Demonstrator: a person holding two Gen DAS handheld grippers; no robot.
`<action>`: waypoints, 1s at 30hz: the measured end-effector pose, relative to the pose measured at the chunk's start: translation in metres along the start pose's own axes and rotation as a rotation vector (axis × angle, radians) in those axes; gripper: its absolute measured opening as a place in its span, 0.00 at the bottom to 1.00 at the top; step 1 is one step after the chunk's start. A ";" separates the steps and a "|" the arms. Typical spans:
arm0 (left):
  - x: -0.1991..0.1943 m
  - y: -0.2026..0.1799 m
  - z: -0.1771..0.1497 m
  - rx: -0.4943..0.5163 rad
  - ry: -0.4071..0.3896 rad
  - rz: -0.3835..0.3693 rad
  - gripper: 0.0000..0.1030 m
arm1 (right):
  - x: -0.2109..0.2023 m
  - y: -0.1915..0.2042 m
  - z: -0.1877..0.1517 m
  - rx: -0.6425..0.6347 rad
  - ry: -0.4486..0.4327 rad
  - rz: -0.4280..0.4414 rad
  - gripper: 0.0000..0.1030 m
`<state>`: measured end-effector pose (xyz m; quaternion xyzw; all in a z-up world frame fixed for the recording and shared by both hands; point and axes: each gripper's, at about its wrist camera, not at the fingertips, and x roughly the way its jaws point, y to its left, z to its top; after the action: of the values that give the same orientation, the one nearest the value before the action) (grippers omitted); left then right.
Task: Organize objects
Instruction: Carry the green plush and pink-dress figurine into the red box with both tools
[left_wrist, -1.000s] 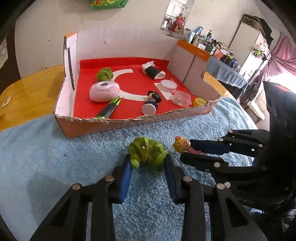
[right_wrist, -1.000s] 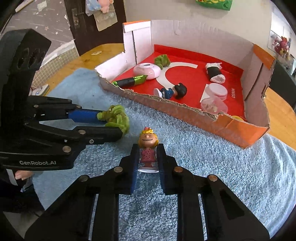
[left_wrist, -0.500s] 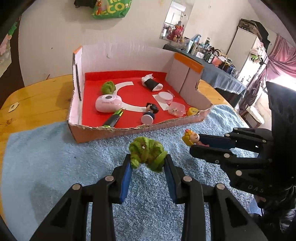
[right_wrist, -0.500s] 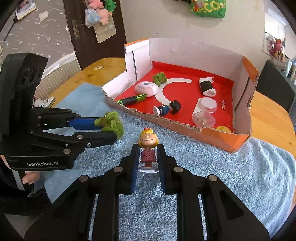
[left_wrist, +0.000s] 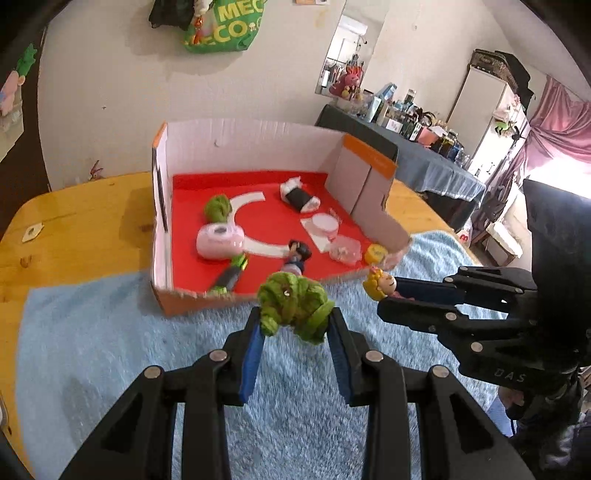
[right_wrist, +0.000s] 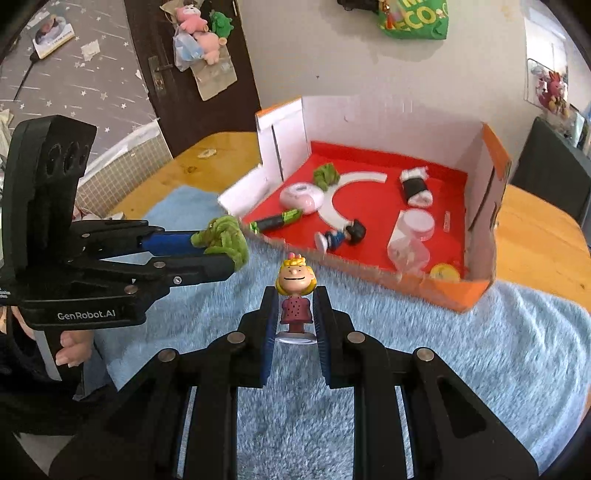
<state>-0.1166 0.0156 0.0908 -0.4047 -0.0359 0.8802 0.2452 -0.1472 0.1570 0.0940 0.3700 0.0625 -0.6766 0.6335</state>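
Note:
My left gripper (left_wrist: 295, 325) is shut on a green fuzzy scrunchie (left_wrist: 291, 308) and holds it above the blue towel (left_wrist: 110, 332), in front of the cardboard box (left_wrist: 251, 147). My right gripper (right_wrist: 294, 314) is shut on a blonde girl figurine in a red dress (right_wrist: 295, 295), also above the towel. The figurine's head (left_wrist: 380, 286) shows at right in the left wrist view. The scrunchie (right_wrist: 225, 240) shows at left in the right wrist view. The box (right_wrist: 495, 206) has a red floor.
In the box lie a second green scrunchie (left_wrist: 218, 208), a pink round case (left_wrist: 221, 242), a green-tipped pen (left_wrist: 229, 275), a dark-haired figurine (left_wrist: 295, 256), a black-and-white roll (left_wrist: 298, 195), clear lidded cups (left_wrist: 325, 225) and a yellow disc (left_wrist: 376, 254). The wooden table (left_wrist: 81, 229) surrounds the towel.
Both grippers have risen and drawn back from the box with their objects still held. The box looks farther away and smaller.

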 end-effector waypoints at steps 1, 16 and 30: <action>0.001 0.001 0.005 -0.002 0.000 -0.002 0.35 | 0.000 -0.001 0.006 -0.005 -0.004 -0.011 0.18; 0.067 0.008 0.078 0.051 0.103 0.004 0.35 | 0.056 -0.049 0.083 -0.001 0.071 -0.086 0.18; 0.137 0.027 0.105 0.085 0.245 0.024 0.35 | 0.119 -0.086 0.099 -0.007 0.248 -0.122 0.18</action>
<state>-0.2799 0.0691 0.0585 -0.4987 0.0367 0.8278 0.2542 -0.2577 0.0218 0.0626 0.4441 0.1650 -0.6626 0.5800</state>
